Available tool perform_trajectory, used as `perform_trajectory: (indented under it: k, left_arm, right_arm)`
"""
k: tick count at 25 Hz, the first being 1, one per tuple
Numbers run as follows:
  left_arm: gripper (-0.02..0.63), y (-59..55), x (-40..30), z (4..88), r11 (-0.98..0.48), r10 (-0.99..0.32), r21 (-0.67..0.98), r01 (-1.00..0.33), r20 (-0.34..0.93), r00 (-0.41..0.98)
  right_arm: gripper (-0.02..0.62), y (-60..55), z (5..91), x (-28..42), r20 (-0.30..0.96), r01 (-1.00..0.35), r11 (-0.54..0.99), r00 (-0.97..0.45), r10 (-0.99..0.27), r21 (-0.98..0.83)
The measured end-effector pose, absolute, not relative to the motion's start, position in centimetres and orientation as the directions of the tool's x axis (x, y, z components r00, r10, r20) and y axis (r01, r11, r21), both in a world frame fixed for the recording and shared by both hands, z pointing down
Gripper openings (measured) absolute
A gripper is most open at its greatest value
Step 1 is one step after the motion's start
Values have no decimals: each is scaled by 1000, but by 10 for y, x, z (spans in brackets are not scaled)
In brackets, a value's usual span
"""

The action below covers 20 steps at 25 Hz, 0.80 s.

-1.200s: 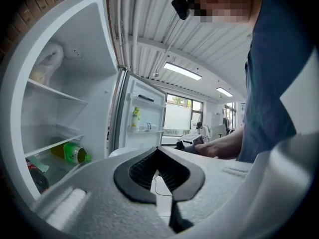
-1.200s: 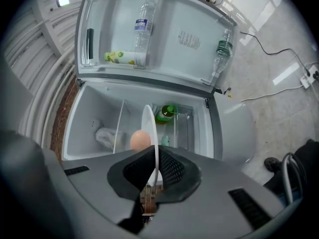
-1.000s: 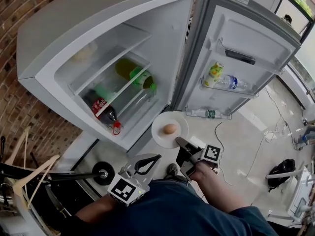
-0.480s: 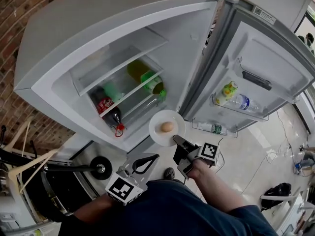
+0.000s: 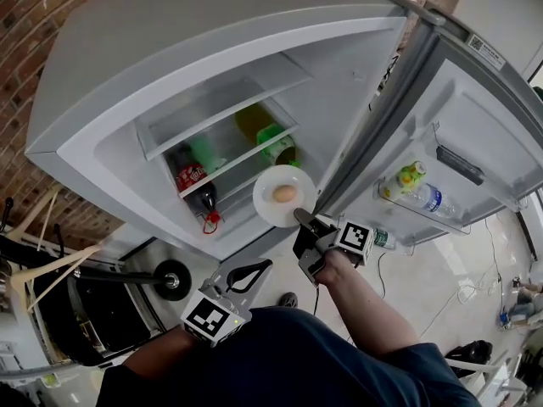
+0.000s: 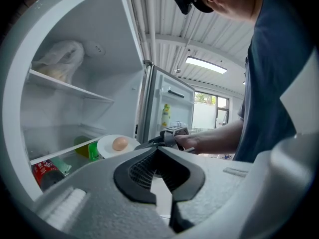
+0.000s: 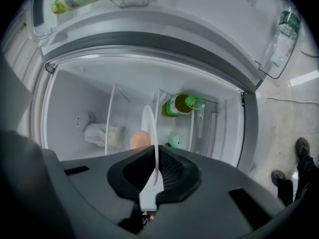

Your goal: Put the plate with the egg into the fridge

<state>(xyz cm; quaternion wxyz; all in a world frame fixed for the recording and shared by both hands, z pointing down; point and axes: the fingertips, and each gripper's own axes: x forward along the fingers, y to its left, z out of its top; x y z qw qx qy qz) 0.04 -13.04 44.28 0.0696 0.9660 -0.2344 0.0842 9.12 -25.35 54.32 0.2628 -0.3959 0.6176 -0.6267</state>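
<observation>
My left tongs point(image 5: 265, 265) hung pressed together on nothing, at seven o'clock from the white plate point(image 5: 270, 209). That plate, with the egg point(image 5: 285, 193) on its middle, sat level at the mouth of the open fridge point(image 5: 170, 49). A cola bottle point(image 5: 193, 181) lay at its nine o'clock and a green bottle point(image 5: 276, 141) at its twelve. My right tongs point(image 5: 303, 220) pinched the plate's rim at its five o'clock. The open door point(image 5: 484, 125) stood off at three o'clock.
</observation>
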Motion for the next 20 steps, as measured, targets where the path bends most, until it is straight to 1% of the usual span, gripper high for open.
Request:
perform_trajectory:
  k: [3, 6, 10, 13, 20]
  left_arm:
    - [-2, -136, -1, 444, -873, -454, 96, -478, 196, 869]
    - [-2, -140, -2, 447, -877, -455, 60, -477, 219, 863]
    - [-2, -144, -3, 449, -875, -457, 63, -481, 227, 860]
    - [-2, -145, -3, 449, -865, -464, 104, -490, 205, 862]
    - [-2, -150, -5, 455, -863, -464, 95, -495, 237, 854]
  right_arm:
    - [21, -271, 542, 91, 164, -177, -78, -548, -820, -981]
    - [21, -288, 538, 89, 154, -174, -69, -547, -822, -982]
    - [21, -313, 531, 85, 158, -189, -62, -547, -822, -980]
    - [21, -334, 528, 81, 151, -184, -58, -545, -825, -981]
    - [22, -378, 525, 71, 146, -167, -66, -531, -835, -984]
